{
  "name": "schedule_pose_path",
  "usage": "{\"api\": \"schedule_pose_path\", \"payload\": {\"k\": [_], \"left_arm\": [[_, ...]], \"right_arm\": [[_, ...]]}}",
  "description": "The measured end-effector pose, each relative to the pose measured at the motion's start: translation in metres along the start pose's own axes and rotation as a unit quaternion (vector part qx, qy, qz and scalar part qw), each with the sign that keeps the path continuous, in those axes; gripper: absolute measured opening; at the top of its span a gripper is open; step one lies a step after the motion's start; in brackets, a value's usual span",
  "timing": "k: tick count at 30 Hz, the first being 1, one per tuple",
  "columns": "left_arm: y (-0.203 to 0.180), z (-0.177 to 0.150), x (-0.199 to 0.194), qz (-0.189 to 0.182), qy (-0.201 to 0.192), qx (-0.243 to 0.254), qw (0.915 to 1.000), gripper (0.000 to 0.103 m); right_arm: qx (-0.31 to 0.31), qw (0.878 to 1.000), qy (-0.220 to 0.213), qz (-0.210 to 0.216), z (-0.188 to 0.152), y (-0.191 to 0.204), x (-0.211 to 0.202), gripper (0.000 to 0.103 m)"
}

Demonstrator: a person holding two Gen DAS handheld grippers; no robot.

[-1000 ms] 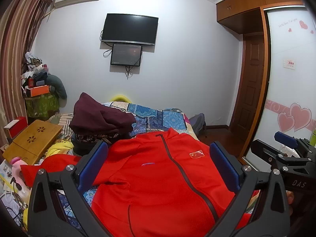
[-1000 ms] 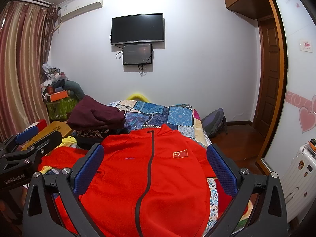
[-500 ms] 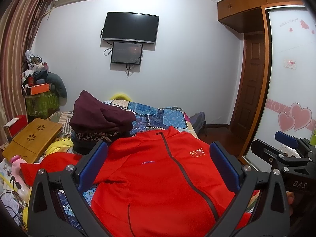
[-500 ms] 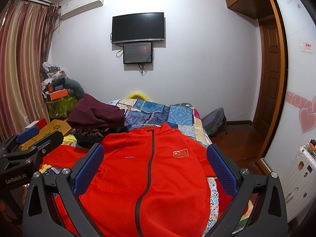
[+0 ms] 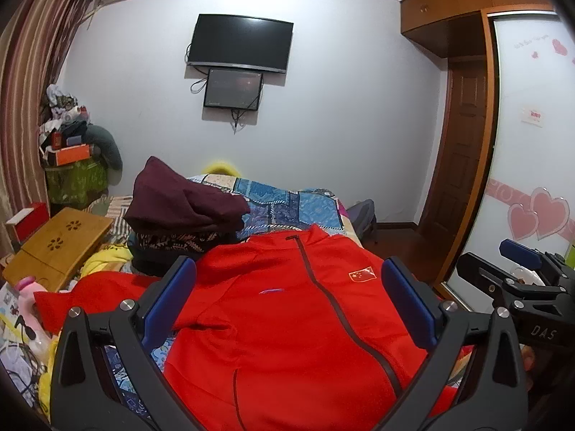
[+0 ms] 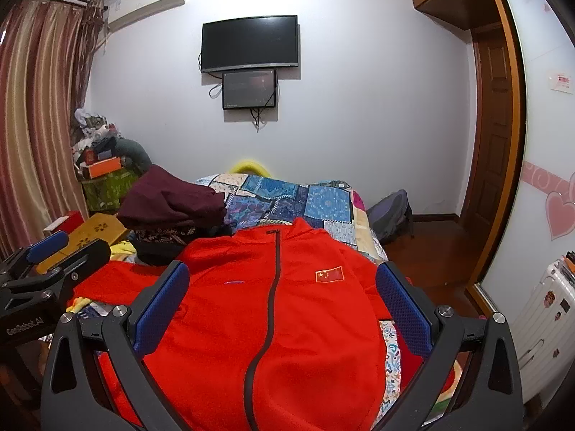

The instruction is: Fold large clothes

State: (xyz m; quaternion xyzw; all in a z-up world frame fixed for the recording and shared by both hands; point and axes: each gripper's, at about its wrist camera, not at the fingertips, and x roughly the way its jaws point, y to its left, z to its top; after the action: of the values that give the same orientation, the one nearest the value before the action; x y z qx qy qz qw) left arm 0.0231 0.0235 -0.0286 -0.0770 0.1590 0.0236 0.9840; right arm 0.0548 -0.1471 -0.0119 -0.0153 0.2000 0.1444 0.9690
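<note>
A red zip-up jacket with a small flag badge lies flat, front up, on the bed; it also shows in the right wrist view. Its left sleeve stretches out to the left. My left gripper is open and empty, held above the jacket's lower part. My right gripper is open and empty, also above the jacket. Each gripper shows at the edge of the other's view, the right one and the left one.
A pile of dark maroon clothes sits on the patchwork bedspread beyond the jacket. A wooden lap table and clutter lie left. A backpack, a door and a white suitcase are right.
Both views have tilted up very slightly. The jacket has not moved and both grippers stay open.
</note>
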Motion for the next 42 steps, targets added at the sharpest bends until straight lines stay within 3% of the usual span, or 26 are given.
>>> {"api": "schedule_pose_path", "payload": {"k": [9,15,23,32,35,42], "left_arm": [[0.025,-0.001,0.029,0.023,0.023,-0.031,0.9990,0.103],[0.066,-0.002,0.057,0.059,0.045,-0.079,0.9941,0.103],[0.155,-0.012,0.094,0.156,0.070,-0.142,0.9750,0.103],[0.284,-0.051,0.121,0.245,0.135,-0.238,0.9302,0.103],[0.322,-0.071,0.129,0.237,0.158,-0.288,0.9145,0.103],[0.390,-0.136,0.144,0.189,0.211,-0.436,0.8543,0.080]], "right_arm": [[-0.004,1.000,0.030,-0.004,0.002,0.001,0.026,0.103],[-0.011,0.998,0.060,-0.007,0.003,0.004,0.049,0.103],[-0.017,0.994,0.103,-0.014,0.006,0.007,0.087,0.103],[-0.016,0.986,0.165,-0.024,0.003,0.004,0.134,0.103],[-0.007,0.982,0.185,-0.024,0.000,0.000,0.148,0.103],[0.007,0.973,0.229,-0.023,-0.009,-0.005,0.176,0.103]]}}
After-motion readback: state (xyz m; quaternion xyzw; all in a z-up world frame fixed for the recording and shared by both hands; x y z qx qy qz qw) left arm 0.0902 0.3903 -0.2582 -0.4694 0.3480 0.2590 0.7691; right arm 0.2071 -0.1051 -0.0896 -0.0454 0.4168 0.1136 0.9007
